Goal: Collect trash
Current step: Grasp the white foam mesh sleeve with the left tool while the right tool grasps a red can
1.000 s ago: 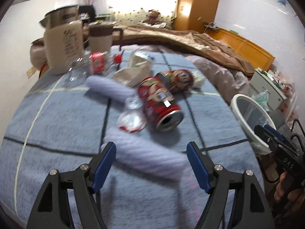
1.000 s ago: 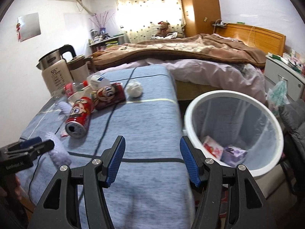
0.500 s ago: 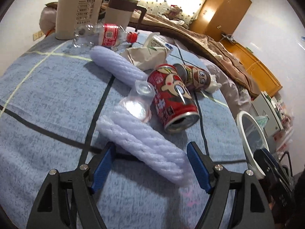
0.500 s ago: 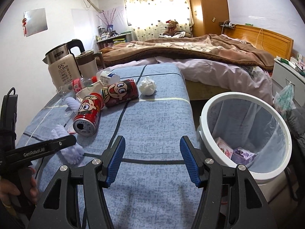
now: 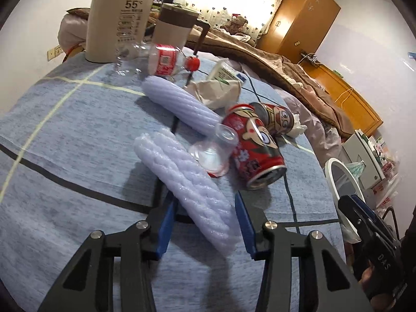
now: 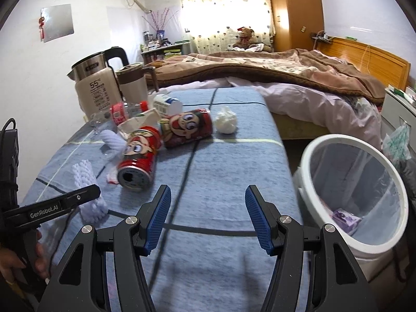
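Trash lies on the blue checked cloth. A pale purple foam sleeve has its near end between the blue pads of my left gripper. The jaws are closing and thin gaps still show beside the foam. Behind it lie a clear plastic cup, a red cartoon can, a second can, another foam sleeve, crumpled paper and a plastic bottle. My right gripper hovers open over bare cloth, left of the white bin, holding nothing.
A kettle and a lidded mug stand at the table's far edge. A white tissue ball lies past the cans. The bin, holding some packets, stands off the table's right side. A bed with blankets is behind.
My left gripper has come forward and down over the near foam sleeve, and its jaws have narrowed around it. My right gripper has drifted a little left, away from the bin.
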